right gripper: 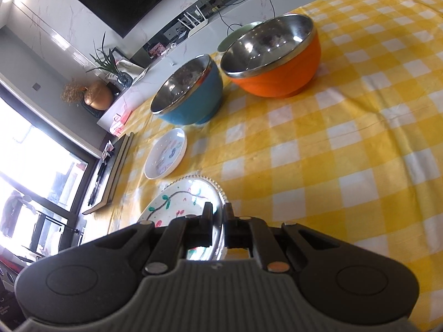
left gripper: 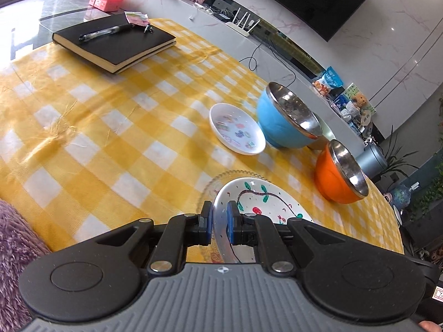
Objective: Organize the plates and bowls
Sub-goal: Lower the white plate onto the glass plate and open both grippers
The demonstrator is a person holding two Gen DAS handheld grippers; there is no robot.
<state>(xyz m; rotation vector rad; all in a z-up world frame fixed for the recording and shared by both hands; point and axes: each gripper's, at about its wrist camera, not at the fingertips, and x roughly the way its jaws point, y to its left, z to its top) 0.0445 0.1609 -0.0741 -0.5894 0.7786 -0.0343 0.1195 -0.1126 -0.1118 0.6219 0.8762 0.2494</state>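
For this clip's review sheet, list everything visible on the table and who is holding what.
Painted white plate: one, vine pattern, nearest, gripped at both rims.
Clear glass beaded plate: one, under the painted plate.
Small white sticker-printed dish: one, mid-table.
Blue steel-lined bowl: one, beside the dish.
Orange steel-lined bowl: one, near the table edge.
Pale green bowl: one, behind both bowls.
Black notebook: one, far corner, black pen on it.
Yellow checked tablecloth: one.
Left hand-held gripper: shut on plate.
Right hand-held gripper: shut on plate.

Both grippers: black linkage arms w/ silver pivot screws, ribbed grey housing; left gripper [left gripper: 220,215] has blue pads [left gripper: 230,221].
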